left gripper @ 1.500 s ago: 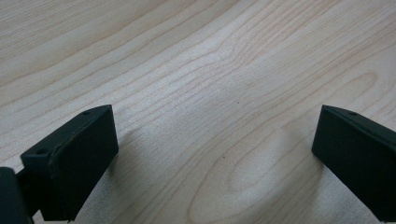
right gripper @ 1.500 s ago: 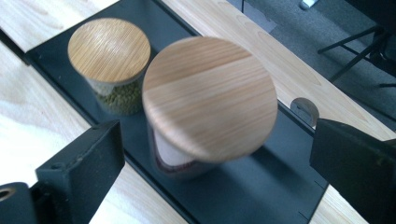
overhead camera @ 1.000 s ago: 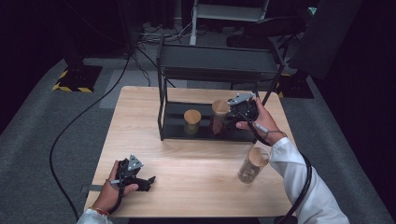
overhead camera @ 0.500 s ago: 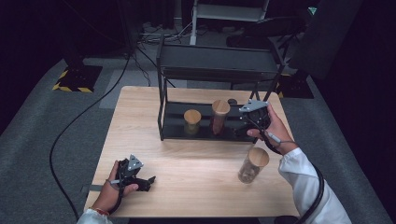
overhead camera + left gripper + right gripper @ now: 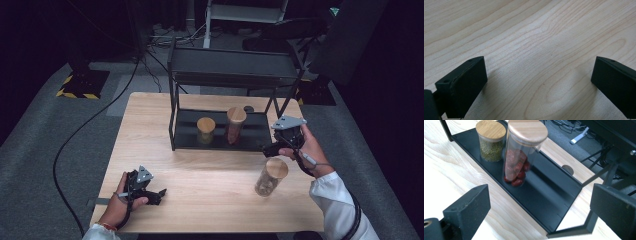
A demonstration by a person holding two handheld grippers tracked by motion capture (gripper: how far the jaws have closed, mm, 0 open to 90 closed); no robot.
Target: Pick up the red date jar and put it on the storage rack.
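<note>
step: between jars — tall jar (image 5: 235, 123) sits on rack (image 5: 220, 137) | right gripper (image 5: 274, 148) fingers wide, empty; left gripper (image 5: 159, 192) wide too | next: you reach the jar (image 5: 270, 177) near the rack's front-right corner

Your left gripper (image 5: 159, 192): black body, grey three-cornered plate on top, thick black jaws with small screw holes near edges. Your right gripper (image 5: 269, 149): same black build, same grey plate, dark cable trailing past wrist. Your sleeves white; thin band on your left wrist.
</note>
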